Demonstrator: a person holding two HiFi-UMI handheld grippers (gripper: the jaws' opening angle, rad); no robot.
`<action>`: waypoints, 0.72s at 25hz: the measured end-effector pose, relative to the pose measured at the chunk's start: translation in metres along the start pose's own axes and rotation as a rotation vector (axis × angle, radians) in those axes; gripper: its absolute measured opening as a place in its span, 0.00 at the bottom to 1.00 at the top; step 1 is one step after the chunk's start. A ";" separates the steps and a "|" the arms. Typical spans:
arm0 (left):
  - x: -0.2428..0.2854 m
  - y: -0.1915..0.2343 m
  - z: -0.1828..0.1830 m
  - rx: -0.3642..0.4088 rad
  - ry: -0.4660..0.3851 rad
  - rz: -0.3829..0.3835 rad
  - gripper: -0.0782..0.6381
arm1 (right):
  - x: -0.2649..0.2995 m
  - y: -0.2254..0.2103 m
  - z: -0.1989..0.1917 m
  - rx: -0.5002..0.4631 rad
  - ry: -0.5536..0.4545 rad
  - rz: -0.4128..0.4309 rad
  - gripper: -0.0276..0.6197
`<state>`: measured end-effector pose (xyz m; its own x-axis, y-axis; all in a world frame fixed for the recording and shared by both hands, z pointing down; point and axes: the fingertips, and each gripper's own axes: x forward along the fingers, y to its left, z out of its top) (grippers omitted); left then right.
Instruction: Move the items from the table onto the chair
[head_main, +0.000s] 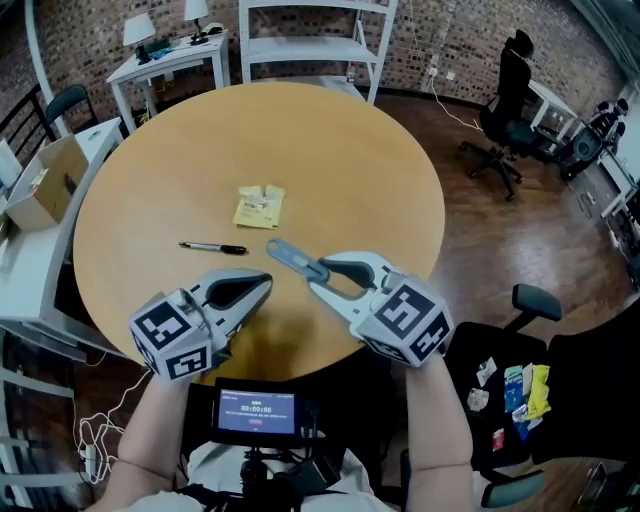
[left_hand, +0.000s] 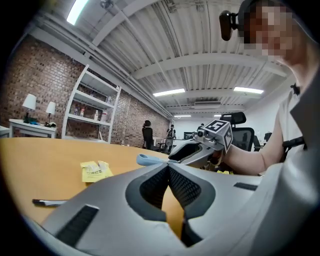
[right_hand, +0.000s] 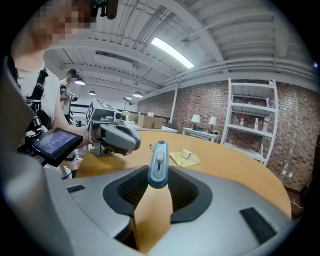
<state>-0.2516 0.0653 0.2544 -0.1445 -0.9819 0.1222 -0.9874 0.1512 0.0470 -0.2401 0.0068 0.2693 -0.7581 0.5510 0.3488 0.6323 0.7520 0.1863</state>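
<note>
The chair (head_main: 465, 345) stands just beside the desk's (head_main: 330, 150) near right edge, and several small packets (head_main: 522, 388) already lie on its seat. Over the desk's near edge both grippers hover side by side.

The left gripper (head_main: 264, 284) carries nothing. Its own view shows its fingers (left_hand: 155, 182) together at the tips, with only bare desk beyond them.

The right gripper (head_main: 318, 272) has its fingers (right_hand: 131, 187) clamped on one end of a blue-grey box cutter (head_main: 287, 254). The cutter appears lifted just clear of the desk top, above its near half.

I judge this to be the carry step: the cutter is picked up but not yet delivered. The next move calls for swinging the right gripper off the desk's right edge to above the chair seat. It then has to come down over a free patch among the packets, and the fingers must part.

The cutter's long axis runs on in line with the fingers, nearly level. Its free end points away from the person toward the desk's middle and a little left, and its slider face is turned up.

Further out on the desk, a black pen (head_main: 212, 247) lies left of the middle, crosswise to the person. A yellow packet (head_main: 260, 206) lies beyond the pen, near the desk's centre. Both are yet to be moved.
</note>
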 end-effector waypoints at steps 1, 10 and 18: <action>0.008 -0.006 0.003 0.007 0.004 -0.020 0.12 | -0.008 -0.002 -0.001 0.005 -0.007 -0.014 0.24; 0.095 -0.070 0.012 0.029 0.014 -0.209 0.12 | -0.103 -0.029 -0.048 0.099 -0.009 -0.187 0.24; 0.146 -0.138 0.007 0.000 0.027 -0.356 0.12 | -0.182 -0.032 -0.081 0.156 -0.028 -0.335 0.24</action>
<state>-0.1365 -0.0997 0.2588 0.2105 -0.9696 0.1247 -0.9755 -0.2000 0.0913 -0.1090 -0.1467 0.2744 -0.9245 0.2731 0.2661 0.3180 0.9373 0.1428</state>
